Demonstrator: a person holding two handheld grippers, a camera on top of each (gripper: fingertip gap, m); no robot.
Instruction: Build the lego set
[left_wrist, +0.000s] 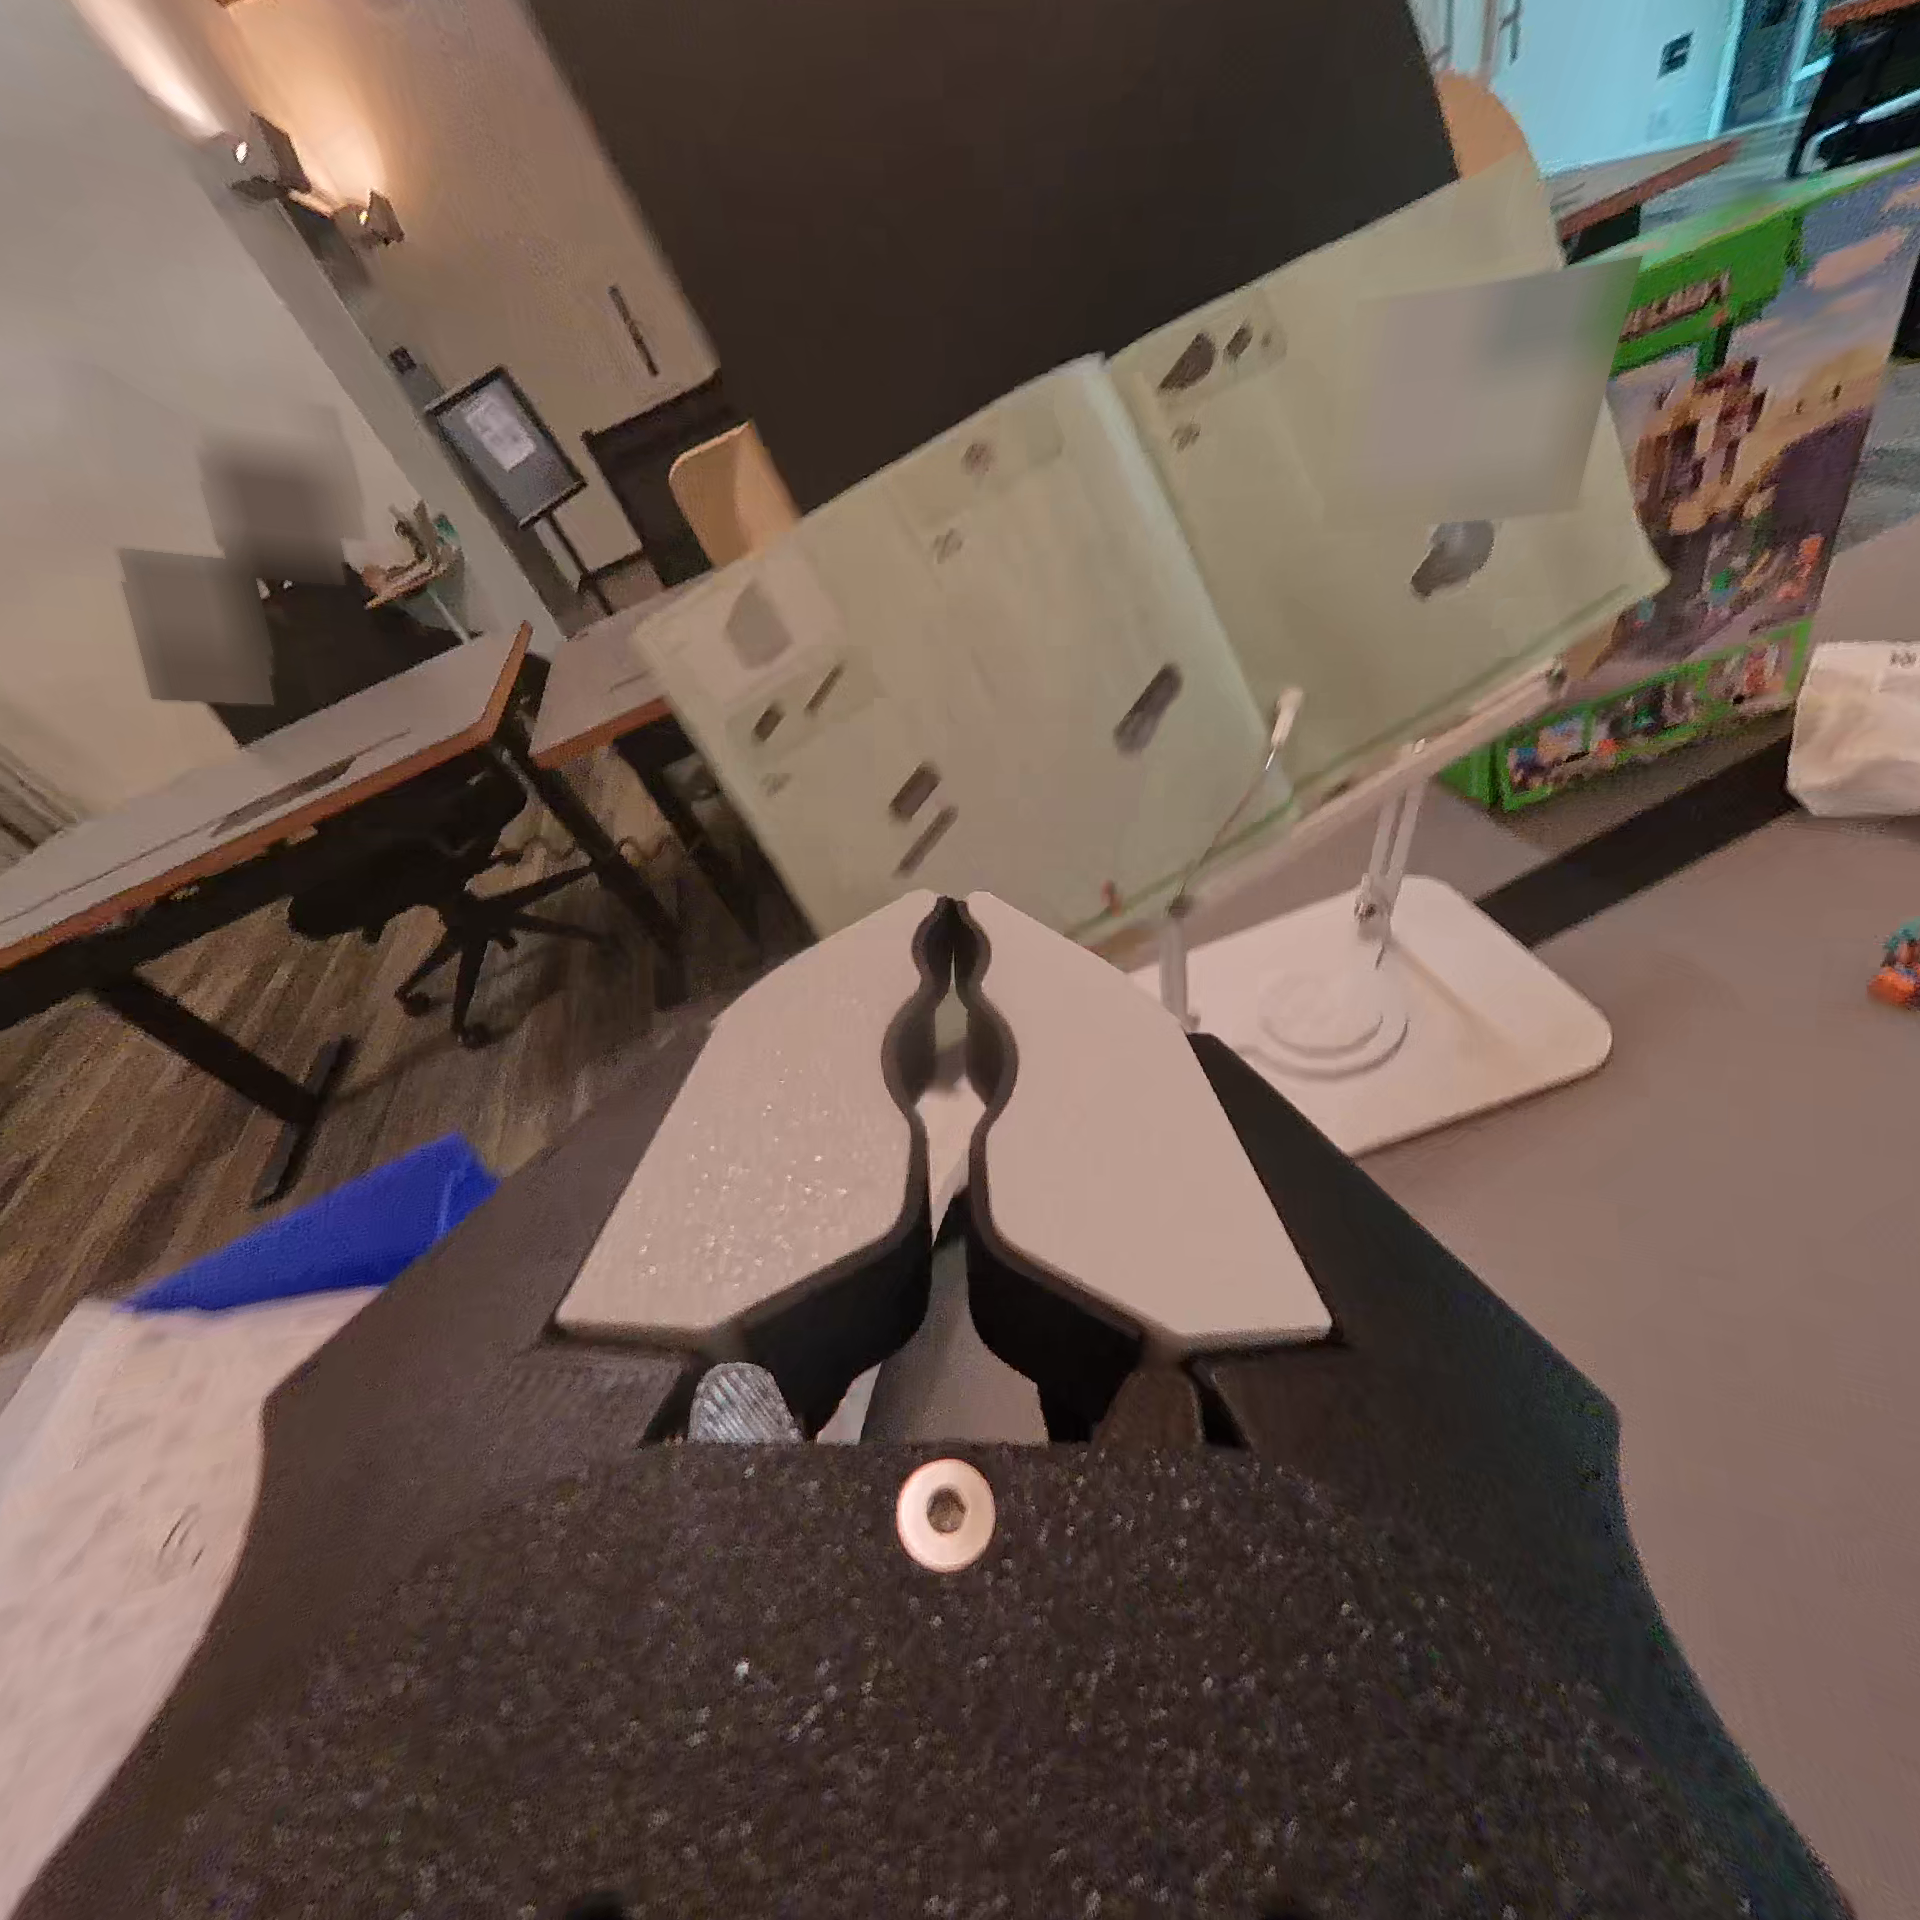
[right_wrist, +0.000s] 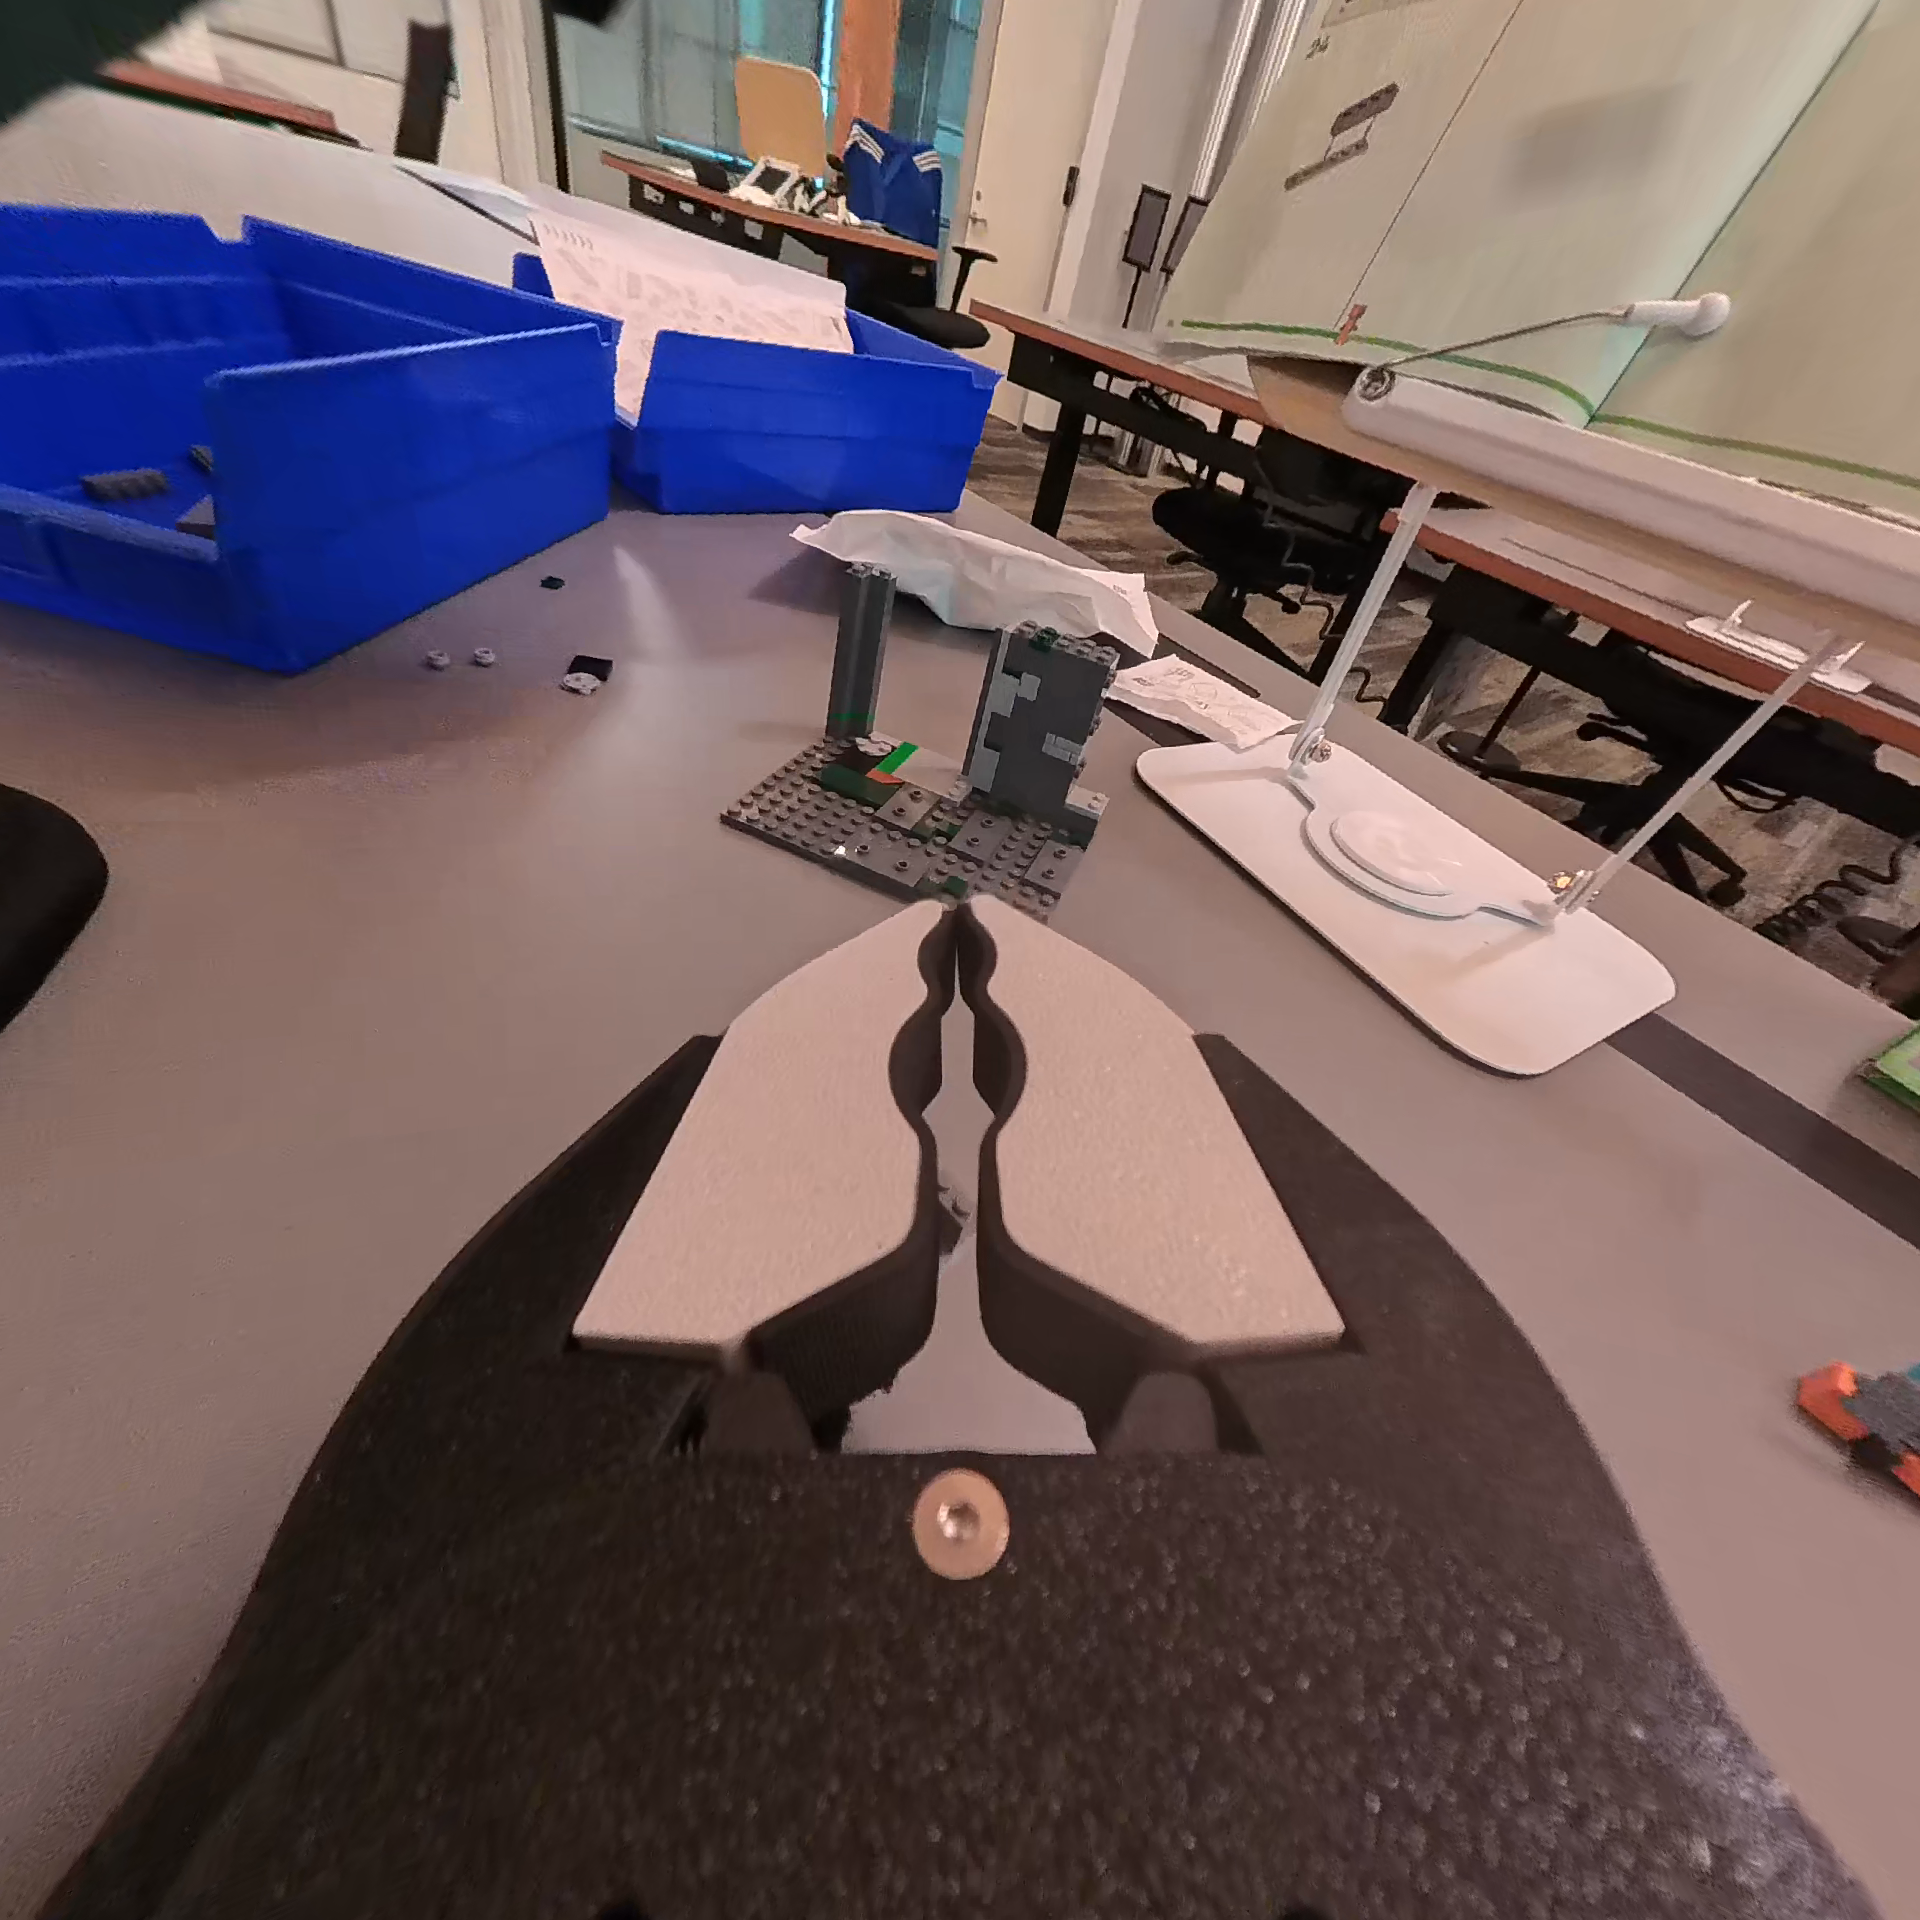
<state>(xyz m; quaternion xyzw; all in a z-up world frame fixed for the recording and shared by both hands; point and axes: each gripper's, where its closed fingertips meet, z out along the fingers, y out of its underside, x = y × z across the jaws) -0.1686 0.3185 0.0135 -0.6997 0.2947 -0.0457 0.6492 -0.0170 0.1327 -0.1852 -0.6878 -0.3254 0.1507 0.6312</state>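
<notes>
A partly built lego model stands on the grey table: a dark grey studded baseplate with a thin grey pillar and a wider grey wall block. My right gripper is shut and empty, its tips just short of the baseplate's near edge. My left gripper is shut and empty, raised and pointing at the open instruction booklet on its white stand. A few small loose grey pieces lie on the table left of the model.
Two blue bins sit at the back left, one holding a few grey pieces. White paper bags lie behind the model. The white stand base is to the right. A small orange and teal build lies far right. The lego box stands behind the booklet. One gripper's finger ends stand about 30 centimeters off the other's.
</notes>
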